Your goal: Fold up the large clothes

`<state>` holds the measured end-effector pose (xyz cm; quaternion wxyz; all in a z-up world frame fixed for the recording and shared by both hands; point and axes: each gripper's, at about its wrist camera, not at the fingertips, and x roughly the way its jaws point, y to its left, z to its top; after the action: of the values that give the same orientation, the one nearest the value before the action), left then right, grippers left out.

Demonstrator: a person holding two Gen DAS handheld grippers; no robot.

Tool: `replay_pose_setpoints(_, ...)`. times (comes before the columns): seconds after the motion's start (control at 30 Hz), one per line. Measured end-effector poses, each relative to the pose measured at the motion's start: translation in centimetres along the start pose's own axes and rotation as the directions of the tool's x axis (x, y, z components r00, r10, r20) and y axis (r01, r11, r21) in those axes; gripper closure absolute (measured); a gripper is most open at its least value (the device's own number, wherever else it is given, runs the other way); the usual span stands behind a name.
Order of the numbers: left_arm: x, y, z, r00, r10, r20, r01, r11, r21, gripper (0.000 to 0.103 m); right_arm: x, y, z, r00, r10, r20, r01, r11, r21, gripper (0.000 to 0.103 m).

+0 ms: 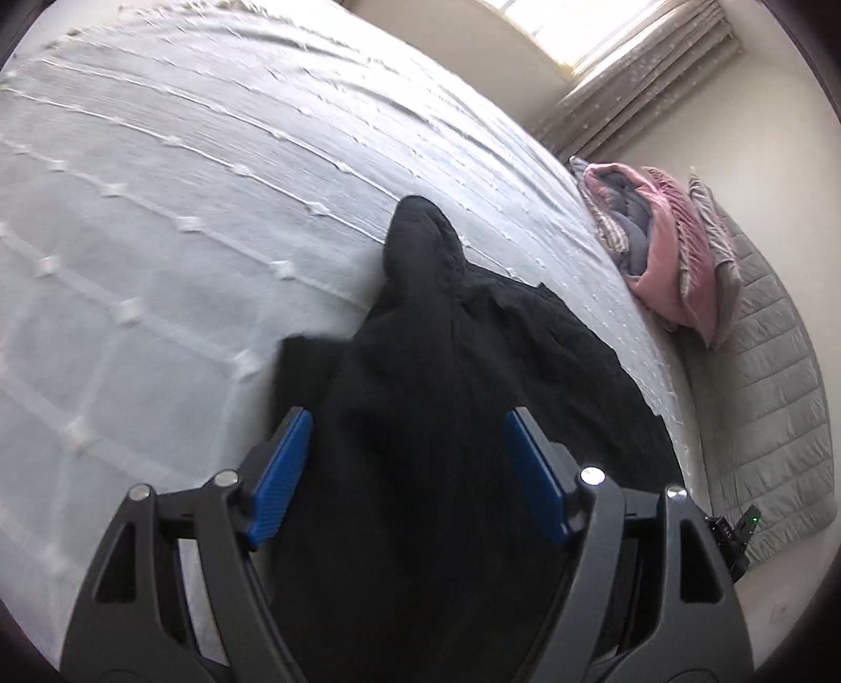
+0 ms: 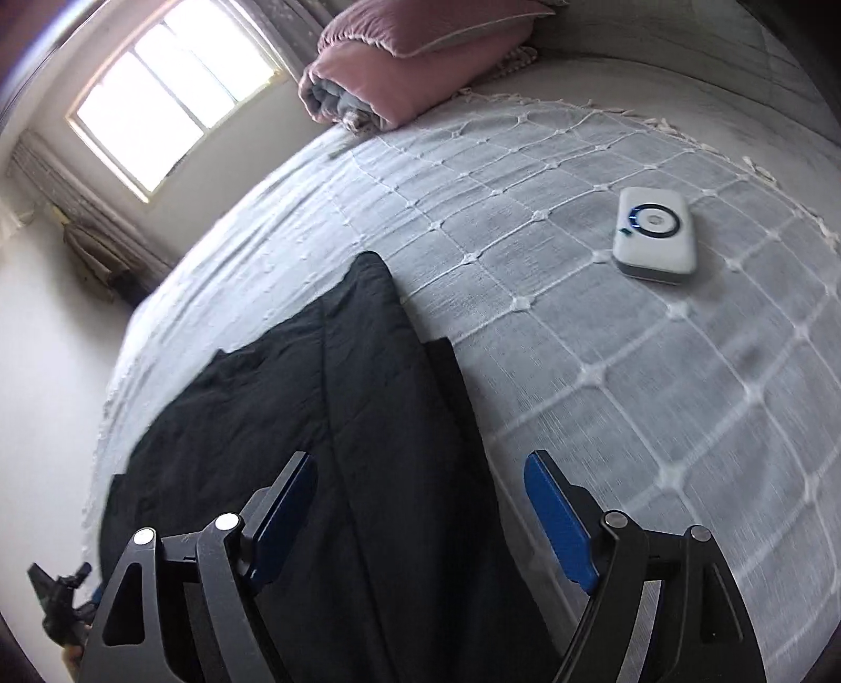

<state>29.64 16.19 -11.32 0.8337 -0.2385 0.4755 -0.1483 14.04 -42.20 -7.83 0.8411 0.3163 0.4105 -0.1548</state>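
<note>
A large black garment [image 1: 436,378] lies spread on the white bedspread [image 1: 157,210], one narrow part reaching up toward the bed's middle. My left gripper [image 1: 407,425] hovers over it, open and empty, blue pads [image 1: 281,473] apart. In the right wrist view the same garment [image 2: 315,394] lies partly folded with a straight right edge. My right gripper [image 2: 420,470] is open and empty above that edge, its left finger over the cloth and its right finger over the bedspread [image 2: 631,368].
A white rectangular device [image 2: 654,236] with a blue ring lies on the bed to the right. Pink and grey folded bedding [image 1: 667,252] and a pink pillow [image 2: 420,47] sit at the bed's end. A grey quilted mat [image 1: 762,394] lies on the floor by the window wall.
</note>
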Motion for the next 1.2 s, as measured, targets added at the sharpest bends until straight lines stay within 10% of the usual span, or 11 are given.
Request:
replay_pose_setpoints(0.2,4.2,-0.3,3.5,1.0,-0.028,0.001,0.028,1.0,-0.005,0.05,4.6,-1.3,3.4,0.998,0.052,0.043,-0.055,0.996,0.074,0.024)
replay_pose_setpoints(0.37,4.7,-0.6,4.9,0.998,-0.068,0.012,0.068,0.998,-0.012,0.095,6.6,-0.6,5.8,0.991,0.124,0.041,-0.127,0.989,0.071,0.068)
replay_pose_setpoints(0.4,4.3,-0.8,4.9,0.997,-0.078,0.028,0.078,0.997,-0.012,0.096,6.4,0.1,5.9,0.993,0.111,0.047,-0.112,0.993,0.033,0.087)
replay_pose_setpoints(0.53,-0.3,-1.5,4.2,0.959,-0.194,0.209,0.193,0.981,0.025,0.097,3.1,1.8,5.7,0.966,0.191,0.177,-0.183,0.981,-0.058,0.095)
replay_pose_setpoints(0.67,2.2,-1.1,3.4,0.984,0.048,0.169,-0.062,0.995,0.08,0.092,5.3,3.4,5.8,0.989,0.066,0.133,-0.05,0.992,-0.118,0.095)
replay_pose_setpoints(0.77,5.1,0.2,2.9,0.973,0.217,0.077,-0.22,0.975,0.027,0.083,8.0,3.1,5.5,0.996,-0.048,0.072,0.054,0.995,-0.087,0.088)
replay_pose_setpoints(0.93,1.1,-4.6,2.1,0.914,0.297,0.276,-0.335,0.936,0.103,0.058,5.1,5.4,4.9,0.969,-0.147,0.197,0.173,0.978,-0.118,0.079)
replay_pose_setpoints(1.0,0.3,-8.4,0.9,0.919,0.237,0.315,-0.301,0.938,0.174,0.03,3.9,8.2,4.0,0.963,-0.12,0.242,0.16,0.975,-0.154,0.064)
replay_pose_setpoints(1.07,0.5,-11.2,-0.3,0.932,0.173,0.319,-0.253,0.94,0.228,0.018,3.6,12.4,2.3,0.967,-0.048,0.251,0.109,0.966,-0.233,0.02)
replay_pose_setpoints(1.2,4.7,-15.4,-2.4,0.972,0.118,0.204,-0.178,0.934,0.31,0.013,5.9,20.5,-2.7,0.985,0.077,0.156,0.002,0.891,-0.453,0.013)
